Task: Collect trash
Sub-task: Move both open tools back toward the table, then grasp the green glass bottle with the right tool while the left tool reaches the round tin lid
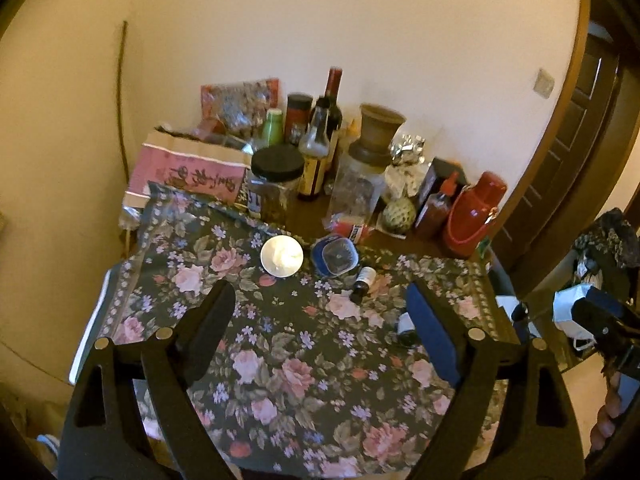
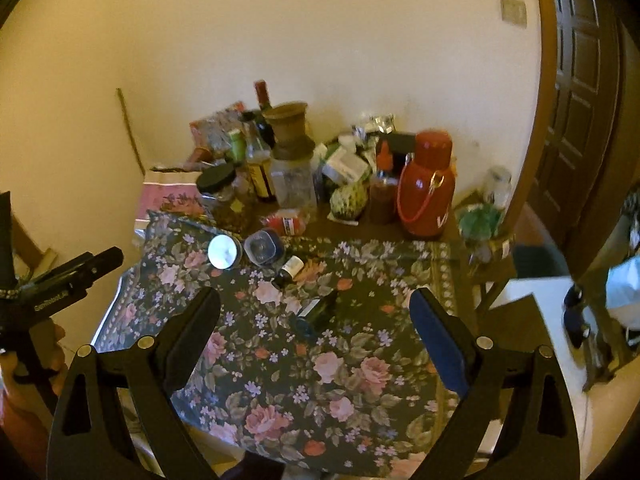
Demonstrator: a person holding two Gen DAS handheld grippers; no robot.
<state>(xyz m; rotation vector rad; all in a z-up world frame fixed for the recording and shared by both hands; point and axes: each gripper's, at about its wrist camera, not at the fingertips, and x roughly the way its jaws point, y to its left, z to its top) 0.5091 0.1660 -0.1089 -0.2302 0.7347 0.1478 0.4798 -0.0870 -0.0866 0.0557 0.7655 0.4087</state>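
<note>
Right now my nearest piece of trash is the dark bottle (image 2: 318,314) lying on its side on the floral cloth (image 2: 320,380), just above centre in the right wrist view. Its long axis runs from lower left to upper right, so it sits diagonal to my fingers, ahead of and between them. My right gripper (image 2: 316,320) is spread wide and holds nothing. A smaller dropper bottle (image 2: 289,270) lies beyond it, toward the upper left, with a white round lid (image 2: 225,252) and a blue tub (image 2: 264,247) further up. My left gripper (image 1: 320,308) is equally wide and empty; there the dark bottle hides behind the right finger. I judge the right hand nearer.
</note>
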